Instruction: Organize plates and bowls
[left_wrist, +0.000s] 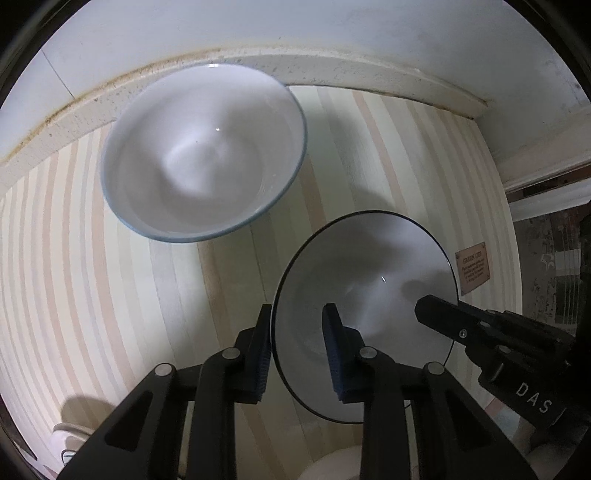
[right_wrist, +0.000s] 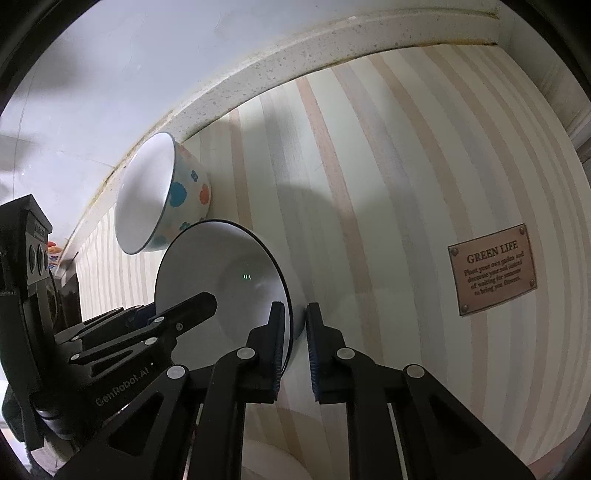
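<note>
Left wrist view: black-rimmed white bowl held between both grippers above the striped tablecloth. Left gripper straddling the bowl's left rim, one pad outside the wall, one inside; gap still visible beside the inner pad, so cannot tell whether clamped. Right gripper entering from the right, one finger lying across the opposite rim, its partner hidden. Beyond, toward the far edge of the counter, a second white bowl with a blue rim, mouth turned toward the lens, standing against the speckled stone ledge below the wall.

Right wrist view only: that far bowl shown side-on, outside painted with blue and orange flowers, base on the cloth. Right gripper closed on the black-rimmed bowl, rim pinched between the two blue pads. Left gripper reaching in over the other side of the rim. Brown "GREEN LIFE" label legible here, toward the right edge of the cloth; in the left view merely a small tag just beside the held bowl.

Held bowl tilted, mouth facing back toward both cameras, base pointing away toward the cloth. Round; no long axis.
</note>
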